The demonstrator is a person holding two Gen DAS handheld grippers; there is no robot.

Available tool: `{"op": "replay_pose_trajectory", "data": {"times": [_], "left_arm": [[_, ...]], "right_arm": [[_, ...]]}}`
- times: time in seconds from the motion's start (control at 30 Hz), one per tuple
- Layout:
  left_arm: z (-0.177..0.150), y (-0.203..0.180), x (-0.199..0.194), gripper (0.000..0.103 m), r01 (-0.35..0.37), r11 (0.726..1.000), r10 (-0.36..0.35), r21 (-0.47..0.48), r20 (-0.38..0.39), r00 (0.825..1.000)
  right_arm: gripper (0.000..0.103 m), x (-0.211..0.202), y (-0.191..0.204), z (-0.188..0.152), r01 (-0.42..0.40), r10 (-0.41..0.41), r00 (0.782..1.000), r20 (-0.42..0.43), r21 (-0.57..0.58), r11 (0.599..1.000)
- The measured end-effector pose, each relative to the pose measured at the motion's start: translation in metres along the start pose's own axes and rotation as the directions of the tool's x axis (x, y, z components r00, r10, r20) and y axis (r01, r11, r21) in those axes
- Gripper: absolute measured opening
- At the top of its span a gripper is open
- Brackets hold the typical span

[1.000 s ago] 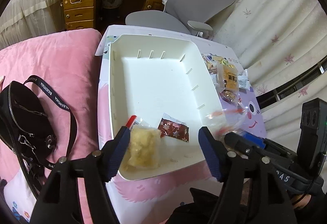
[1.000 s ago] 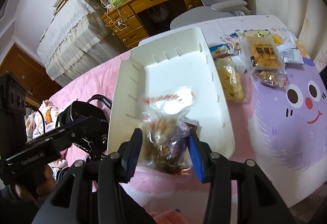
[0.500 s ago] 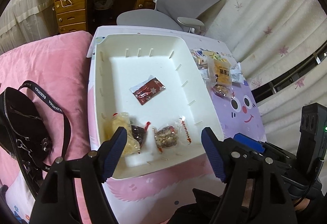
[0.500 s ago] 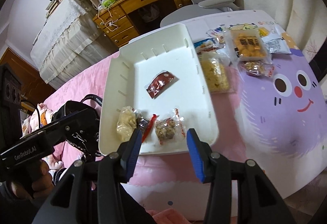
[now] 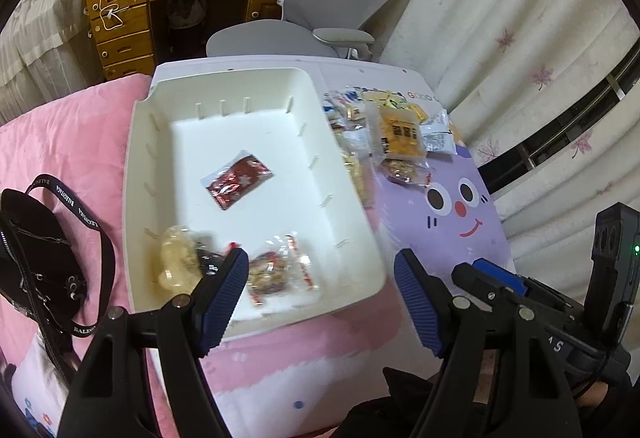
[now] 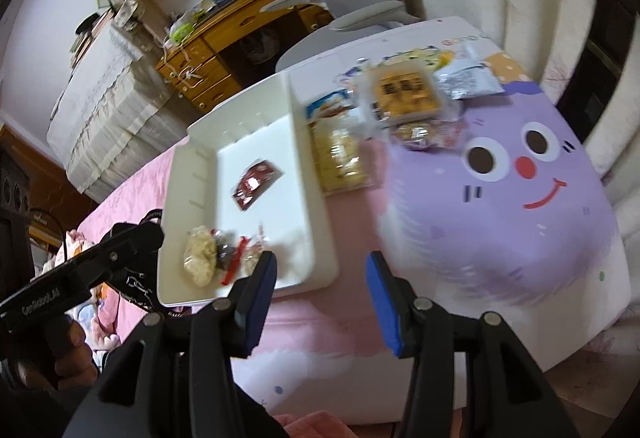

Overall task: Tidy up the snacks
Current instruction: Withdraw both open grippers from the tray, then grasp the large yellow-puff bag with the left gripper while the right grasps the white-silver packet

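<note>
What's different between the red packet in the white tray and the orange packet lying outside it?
The red packet lies alone mid-tray, slanted and dark red; the orange packet sits on the purple mat amid other snacks, looking larger and see-through over golden pieces. Both lie flat, untouched by either gripper.

The black bag's strap (image 5: 86, 216) at the left says "BALENCIAGA", and the mat (image 5: 418, 95) near the top says "GOOD".
</note>
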State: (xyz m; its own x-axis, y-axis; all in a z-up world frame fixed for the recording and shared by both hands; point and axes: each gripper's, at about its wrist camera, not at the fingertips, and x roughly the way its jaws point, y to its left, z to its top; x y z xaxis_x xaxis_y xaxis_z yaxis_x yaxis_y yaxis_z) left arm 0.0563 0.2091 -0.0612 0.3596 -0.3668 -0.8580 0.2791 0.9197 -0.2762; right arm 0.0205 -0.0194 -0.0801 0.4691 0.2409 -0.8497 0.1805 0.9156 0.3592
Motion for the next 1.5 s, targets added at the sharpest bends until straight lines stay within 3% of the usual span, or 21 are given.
{"op": "replay_pose_trajectory", "data": {"times": [0.13,0.2,0.6,0.83,1.23,1.5], "left_arm": [[0.001,-0.032,0.009,0.074,-0.021,1.000,0.021,-0.022,-0.007,1.000],[0.001,-0.052,0.015,0.081,-0.031,0.999,0.031,-0.037,-0.010,0.999],[0.002,-0.146,0.064,0.087,-0.094,0.983,0.087,-0.160,-0.050,0.995],[0.008,-0.180,0.083,0.087,-0.144,0.973,0.129,-0.181,-0.091,0.987],[0.040,-0.197,0.099,0.087,-0.229,0.958,0.207,-0.172,-0.139,0.968],[0.076,-0.192,0.129,0.087,-0.237,0.955,0.209,-0.179,-0.165,0.964]], "right_arm": [[0.054,-0.009,-0.033,0.009,-0.009,0.009,1.000,-0.009,0.005,1.000],[0.058,-0.015,-0.051,0.014,-0.021,0.021,1.000,-0.015,0.001,1.000],[0.077,-0.036,-0.161,0.045,-0.088,0.082,0.992,-0.097,-0.062,0.994],[0.079,-0.037,-0.207,0.060,-0.102,0.094,0.989,-0.112,-0.063,0.993],[0.079,-0.032,-0.234,0.090,-0.133,0.129,0.991,-0.040,-0.106,0.986],[0.079,-0.006,-0.234,0.121,-0.084,0.084,0.996,-0.009,-0.133,0.988]]}}
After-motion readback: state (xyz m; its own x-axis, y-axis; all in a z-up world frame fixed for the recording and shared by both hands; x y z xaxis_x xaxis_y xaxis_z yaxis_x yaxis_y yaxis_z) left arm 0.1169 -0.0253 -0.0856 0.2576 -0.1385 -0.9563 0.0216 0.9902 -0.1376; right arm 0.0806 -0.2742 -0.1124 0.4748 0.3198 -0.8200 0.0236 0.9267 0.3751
